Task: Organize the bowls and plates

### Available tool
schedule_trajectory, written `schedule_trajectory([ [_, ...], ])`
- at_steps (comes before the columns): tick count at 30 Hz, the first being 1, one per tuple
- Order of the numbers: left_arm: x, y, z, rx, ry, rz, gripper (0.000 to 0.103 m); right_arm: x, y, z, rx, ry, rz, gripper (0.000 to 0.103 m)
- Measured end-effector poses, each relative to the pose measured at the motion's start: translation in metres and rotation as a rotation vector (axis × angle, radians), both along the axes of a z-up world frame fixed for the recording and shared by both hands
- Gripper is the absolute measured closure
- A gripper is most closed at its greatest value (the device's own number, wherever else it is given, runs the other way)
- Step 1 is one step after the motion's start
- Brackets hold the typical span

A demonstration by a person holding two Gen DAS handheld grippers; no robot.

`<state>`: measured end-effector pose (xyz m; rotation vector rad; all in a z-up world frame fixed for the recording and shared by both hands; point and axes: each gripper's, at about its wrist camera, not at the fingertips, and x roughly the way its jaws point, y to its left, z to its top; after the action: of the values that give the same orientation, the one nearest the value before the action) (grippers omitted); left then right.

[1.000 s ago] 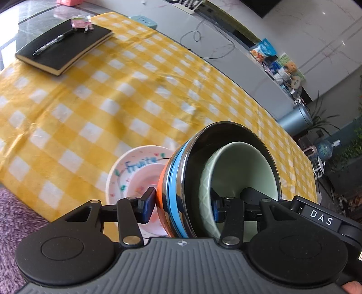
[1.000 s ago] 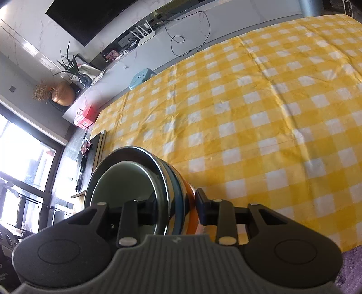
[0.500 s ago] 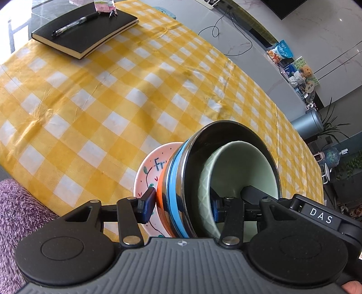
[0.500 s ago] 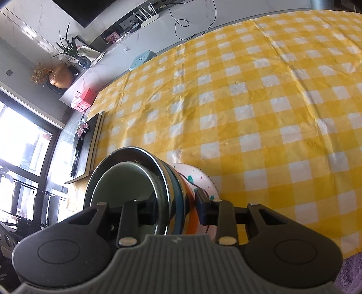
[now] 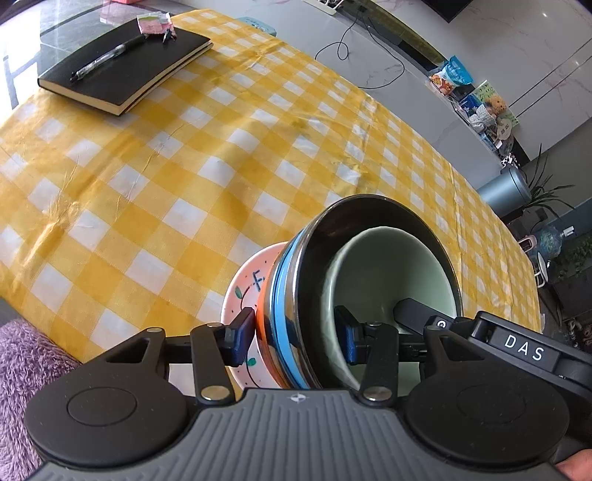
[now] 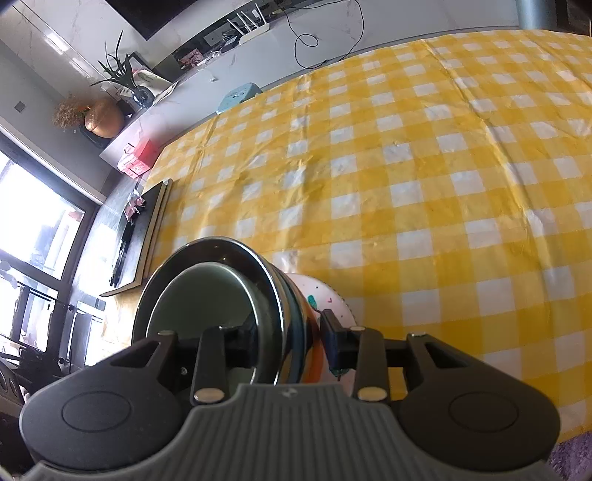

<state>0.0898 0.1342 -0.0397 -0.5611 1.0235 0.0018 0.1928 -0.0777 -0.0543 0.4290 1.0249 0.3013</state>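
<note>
Home living room, yellow checked tablecloth (image 5: 155, 177), wall television (image 6: 148, 14), router (image 6: 251, 26), houseplant (image 6: 122, 74)

A black notebook (image 5: 125, 66) lies on the yellow checked cloth (image 5: 185, 177) covering the counter. A pen (image 5: 107, 59) rests on top of it.

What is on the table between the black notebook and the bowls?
Nothing: the left wrist view shows only bare yellow checked tablecloth between the black notebook and the gripped stack of bowls.

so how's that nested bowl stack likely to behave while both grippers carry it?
Probably heavy: the bowl stack has several layers, with a green bowl loose inside a steel bowl. Tilted, so the green one may slide. The left gripper and right gripper pinch only the rims; the smooth steel looks slippery.
</note>
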Motion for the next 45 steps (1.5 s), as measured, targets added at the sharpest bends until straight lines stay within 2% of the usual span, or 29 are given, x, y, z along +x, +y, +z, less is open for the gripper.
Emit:
schedule_trajectory([
  [3,-0.001,0.000,0.004,0.019,-0.021,0.004,0.038,-0.001,-0.001,0.000,-0.012,0.001,-0.004,0.056],
  [7,-0.006,-0.001,0.014,0.065,-0.043,0.006,0.033,-0.003,-0.005,0.002,-0.011,0.002,-0.008,0.053],
  [13,-0.022,-0.007,0.036,0.132,-0.135,-0.012,0.033,-0.013,-0.013,0.012,-0.015,-0.025,-0.014,0.046],
  [18,-0.036,-0.022,0.059,0.218,-0.237,-0.034,0.033,-0.027,-0.025,0.027,-0.014,-0.070,-0.024,0.042],
  [21,-0.047,-0.034,0.070,0.252,-0.292,-0.055,0.033,-0.040,-0.033,0.040,-0.032,-0.129,-0.029,0.041],
  [24,-0.059,-0.045,0.080,0.292,-0.343,-0.066,0.033,-0.059,-0.043,0.055,-0.049,-0.224,-0.029,0.039],
  [31,-0.100,-0.071,0.100,0.469,-0.541,-0.107,0.033,-0.111,-0.058,0.088,-0.122,-0.457,-0.014,0.038],
  [36,-0.127,-0.076,0.100,0.506,-0.590,-0.092,0.033,-0.148,-0.062,0.098,-0.130,-0.574,0.004,0.037],
  [40,-0.148,-0.082,0.094,0.576,-0.628,-0.113,0.033,-0.174,-0.061,0.102,-0.144,-0.644,0.044,0.034],
  [45,-0.161,-0.080,0.086,0.538,-0.612,-0.092,0.033,-0.206,-0.052,0.094,-0.225,-0.724,0.108,0.031],
])
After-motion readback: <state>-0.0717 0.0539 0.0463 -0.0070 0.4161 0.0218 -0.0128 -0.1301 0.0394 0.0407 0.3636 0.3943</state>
